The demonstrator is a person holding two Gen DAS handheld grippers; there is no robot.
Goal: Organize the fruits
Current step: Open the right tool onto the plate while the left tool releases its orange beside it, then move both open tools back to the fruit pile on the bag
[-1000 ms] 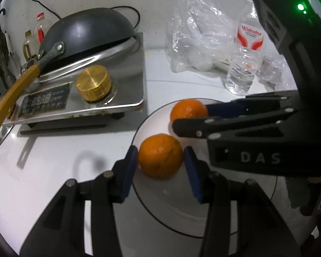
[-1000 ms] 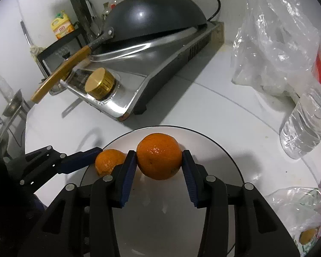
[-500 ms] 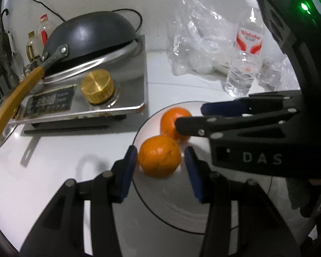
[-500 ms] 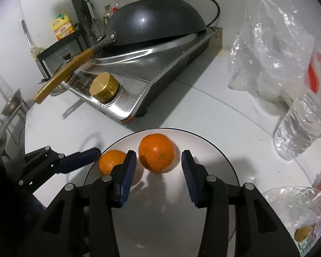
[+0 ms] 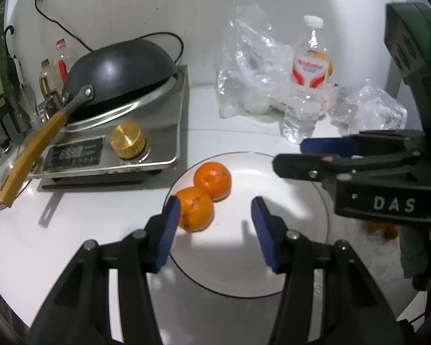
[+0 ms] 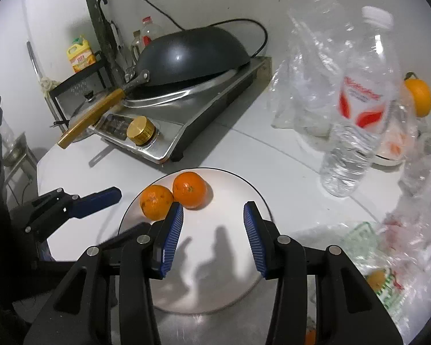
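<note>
Both claws, left claw (image 5: 214, 215) and right claw (image 6: 212, 224), released above plate (image 6: 244, 287).

From my left wrist view the near orange (image 5: 194, 213) is partly covered by my left finger pad (image 5: 167, 231), and the right gripper's body hides the plate (image 5: 287, 253) rim on that side. Something orange (image 5: 377, 228) beneath that body is too blurred to name. The water bottle (image 6: 356, 120) in my right wrist view is smeared, its label unreadable. An orange fruit (image 6: 418, 97) behind it is half hidden by the bottle and clear plastic. The bag (image 6: 388, 281) at the lower right is blurred and runs out of frame; a small orange thing (image 6: 375, 279) inside it I cannot identify
</note>
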